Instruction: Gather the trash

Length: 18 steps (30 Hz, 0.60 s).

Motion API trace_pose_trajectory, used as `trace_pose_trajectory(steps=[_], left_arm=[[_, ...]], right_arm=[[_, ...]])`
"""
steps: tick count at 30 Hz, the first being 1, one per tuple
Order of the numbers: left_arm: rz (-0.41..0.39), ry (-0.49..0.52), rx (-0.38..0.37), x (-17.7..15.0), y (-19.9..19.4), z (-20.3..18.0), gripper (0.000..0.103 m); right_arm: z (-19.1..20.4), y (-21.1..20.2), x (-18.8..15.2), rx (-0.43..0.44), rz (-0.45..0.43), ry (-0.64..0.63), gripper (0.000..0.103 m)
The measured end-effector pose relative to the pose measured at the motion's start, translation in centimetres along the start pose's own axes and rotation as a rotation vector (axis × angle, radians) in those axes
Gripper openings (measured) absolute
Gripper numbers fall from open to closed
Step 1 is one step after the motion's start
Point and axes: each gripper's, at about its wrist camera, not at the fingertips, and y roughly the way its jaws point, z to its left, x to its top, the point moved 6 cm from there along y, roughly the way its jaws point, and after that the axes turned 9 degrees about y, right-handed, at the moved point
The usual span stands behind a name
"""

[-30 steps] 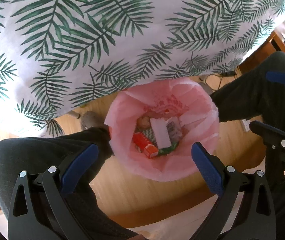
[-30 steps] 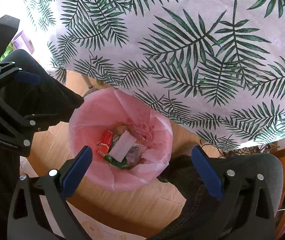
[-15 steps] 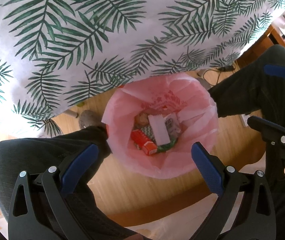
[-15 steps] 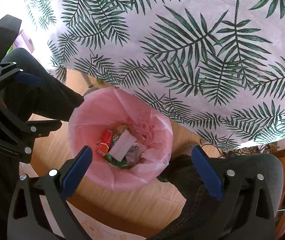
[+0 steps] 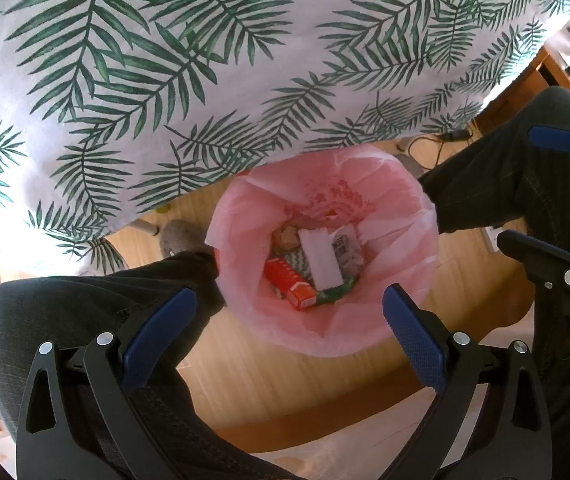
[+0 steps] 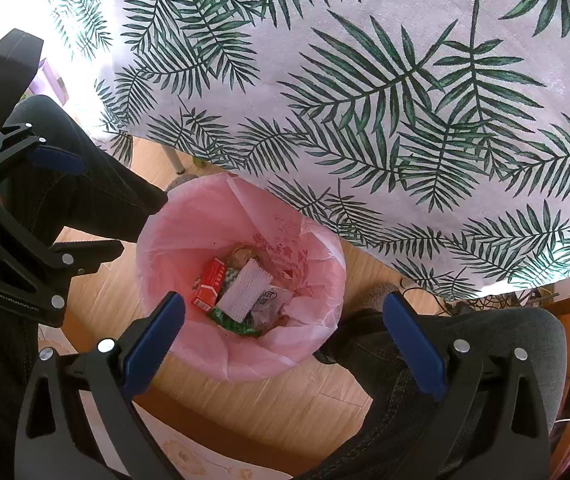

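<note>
The left hand-held gripper (image 5: 289, 324) hangs with its blue-padded fingers spread wide and nothing between them, above a pink-lined trash bin (image 5: 389, 316) on the wooden floor (image 5: 245, 372) between the person's knees. In the bin lie a red box (image 5: 290, 289), a white packet (image 5: 321, 258) and other wrappers. The right hand-held gripper (image 6: 283, 322) is likewise spread and empty over the bin, just beside the bench's palm-leaf tablecloth (image 6: 365, 80).
</note>
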Motion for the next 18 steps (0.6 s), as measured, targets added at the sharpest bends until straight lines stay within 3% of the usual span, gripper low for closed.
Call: trace_pose_trajectory(steps=[18], left_arm=[[0.003,0.019,0.011,-0.05,0.07,-0.15,0.097]], right_arm=[[0.02,0.05,-0.05,0.0,0.001,0.0,0.098]])
